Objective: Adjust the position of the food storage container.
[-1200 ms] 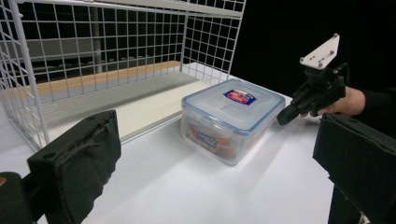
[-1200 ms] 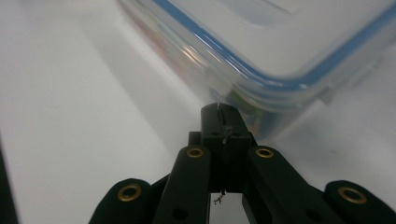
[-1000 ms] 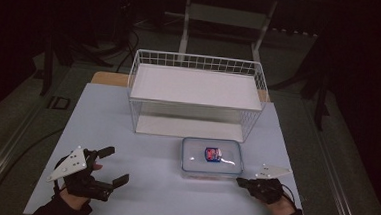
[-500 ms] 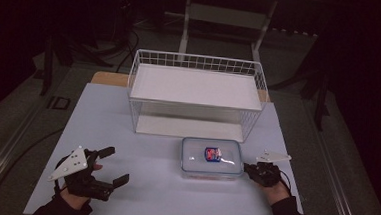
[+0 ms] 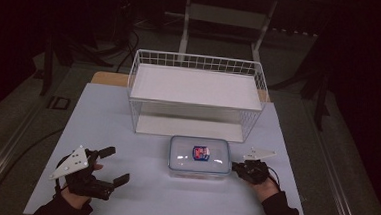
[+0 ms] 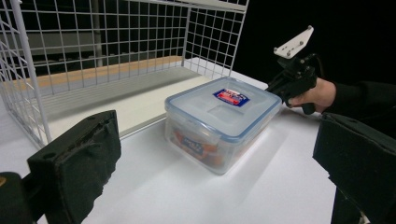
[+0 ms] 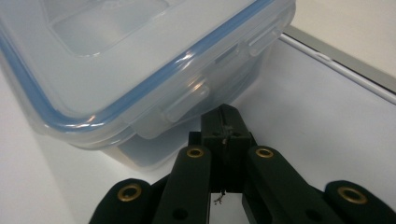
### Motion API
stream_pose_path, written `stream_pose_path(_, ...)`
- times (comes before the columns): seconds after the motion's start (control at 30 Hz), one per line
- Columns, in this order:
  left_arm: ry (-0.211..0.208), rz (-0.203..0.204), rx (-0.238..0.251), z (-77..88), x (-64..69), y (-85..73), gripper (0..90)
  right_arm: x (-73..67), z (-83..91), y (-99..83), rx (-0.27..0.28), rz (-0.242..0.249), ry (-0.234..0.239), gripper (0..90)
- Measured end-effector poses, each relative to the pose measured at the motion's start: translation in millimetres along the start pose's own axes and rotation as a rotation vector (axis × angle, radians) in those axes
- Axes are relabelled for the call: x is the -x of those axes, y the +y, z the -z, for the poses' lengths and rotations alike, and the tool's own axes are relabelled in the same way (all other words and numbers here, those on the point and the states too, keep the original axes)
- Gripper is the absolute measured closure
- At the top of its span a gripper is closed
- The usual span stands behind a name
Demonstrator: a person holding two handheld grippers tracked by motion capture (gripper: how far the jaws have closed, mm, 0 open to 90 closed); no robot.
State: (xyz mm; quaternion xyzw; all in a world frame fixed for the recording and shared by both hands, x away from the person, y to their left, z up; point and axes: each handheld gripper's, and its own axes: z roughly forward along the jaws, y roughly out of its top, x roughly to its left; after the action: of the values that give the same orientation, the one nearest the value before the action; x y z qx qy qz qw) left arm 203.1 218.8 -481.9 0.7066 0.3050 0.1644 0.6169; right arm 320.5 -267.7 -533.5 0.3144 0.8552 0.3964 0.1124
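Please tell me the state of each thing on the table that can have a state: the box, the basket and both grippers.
Plastic box: lid on, flat on the table, some contents inside.
Wire basket: upright, nothing inside.
Left gripper: jaws open, holding nothing, apart from the box.
Right gripper: jaws shut, holding nothing, tips at the latch tab on the box's end.

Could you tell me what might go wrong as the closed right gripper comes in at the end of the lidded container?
1. The right gripper, jaws shut, points at the latch flap on the plastic container. A push from there could slide the box across the smooth table instead of lifting the flap.
2. The left gripper sits open and apart from the box, so nothing braces it.
3. The wire basket stands close behind, so a shoved box might knock into it.
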Motion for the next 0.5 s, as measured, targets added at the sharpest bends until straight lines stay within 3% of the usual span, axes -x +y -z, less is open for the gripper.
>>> stream_pose_path(0.33, -0.002, 0.002, 0.0, -0.7, 0.5, -0.1, 0.9, -10.7, -11.4, 10.3, -0.014, 0.016, 0.052, 90.0)
stream_pose_path(0.5, -0.004, 0.003, -0.001, -0.3, 0.6, -0.6, 0.9, -10.7, -10.1, 11.2, -0.009, 0.021, 0.045, 89.9)
